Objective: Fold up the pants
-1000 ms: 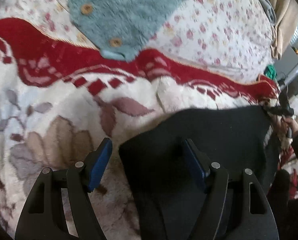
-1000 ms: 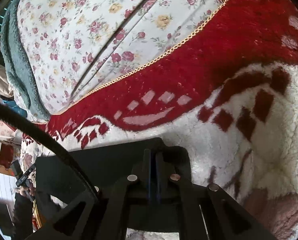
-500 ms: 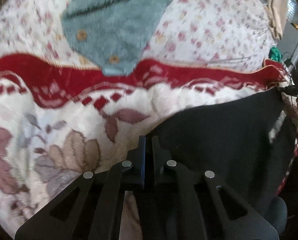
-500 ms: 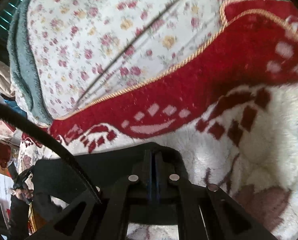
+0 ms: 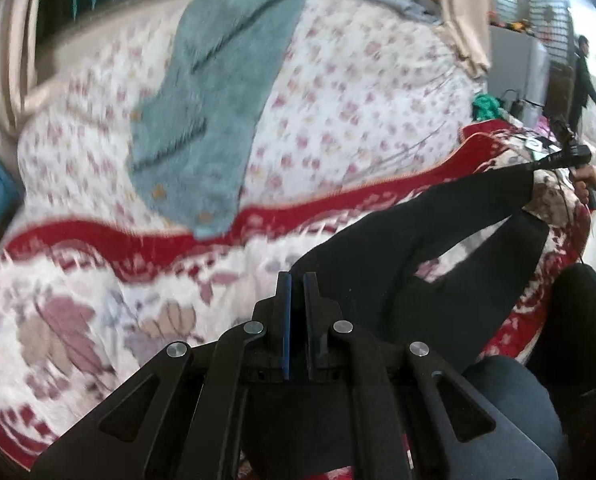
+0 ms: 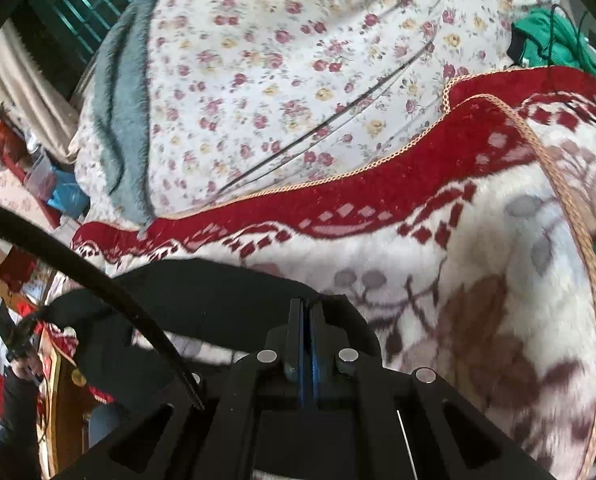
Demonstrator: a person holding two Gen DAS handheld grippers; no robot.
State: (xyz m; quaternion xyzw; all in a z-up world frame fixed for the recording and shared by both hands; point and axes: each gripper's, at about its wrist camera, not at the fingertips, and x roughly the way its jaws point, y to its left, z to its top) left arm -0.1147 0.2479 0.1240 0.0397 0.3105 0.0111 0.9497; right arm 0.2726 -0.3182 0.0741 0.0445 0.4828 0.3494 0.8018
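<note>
The black pants hang lifted above the red and white blanket, stretched between my two grippers. In the left wrist view my left gripper is shut on one end of the pants. At the far right of that view a hand holds my right gripper, which grips the other end. In the right wrist view my right gripper is shut on the pants, whose cloth runs left to the blurred left gripper.
A teal fluffy garment with buttons lies on the floral sheet beyond the blanket. A green item sits at the bed's far corner. A black cable crosses the right wrist view. A person stands far off.
My left gripper went from open beside the pants' edge to shut on it. Both grippers then rose, lifting the pants off the blanket, and more of the room came into view.
</note>
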